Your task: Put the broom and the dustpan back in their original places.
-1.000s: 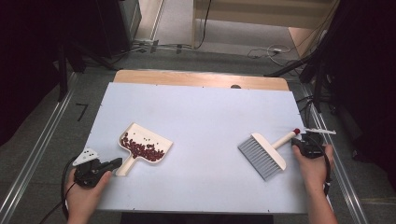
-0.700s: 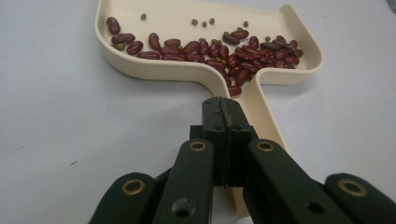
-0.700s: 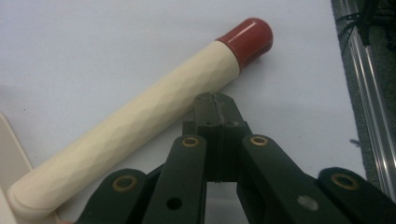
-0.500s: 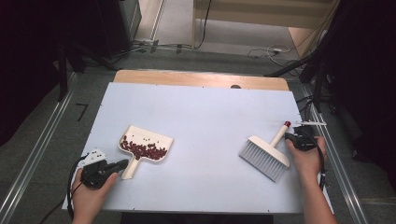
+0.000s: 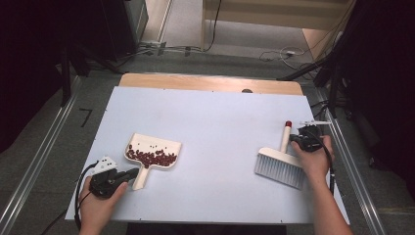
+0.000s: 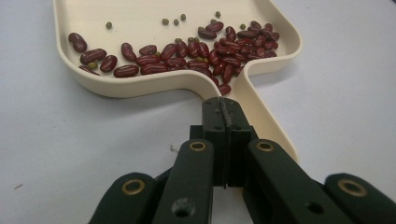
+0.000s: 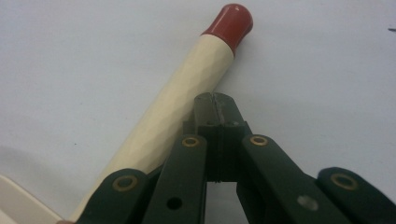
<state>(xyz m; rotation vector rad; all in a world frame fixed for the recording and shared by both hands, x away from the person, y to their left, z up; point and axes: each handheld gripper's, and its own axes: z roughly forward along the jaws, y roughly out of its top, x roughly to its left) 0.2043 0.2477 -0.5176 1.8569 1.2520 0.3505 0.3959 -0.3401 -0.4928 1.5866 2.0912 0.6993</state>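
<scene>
A desk (image 5: 215,117) with a pale blue-white top sits mid-frame in the high view, a strip of bare wood showing along its far edge. Two things lie directly on it. At lower left lies a cream dustpan (image 5: 152,148), its handle pointing toward the bottom of the frame, with dark red beans (image 5: 150,157) and a few small green ones heaped near the handle end. At lower right, well apart from it, lies a brush (image 5: 280,165) with pale grey bristles, its cream handle tipped red and pointing toward the top.
</scene>
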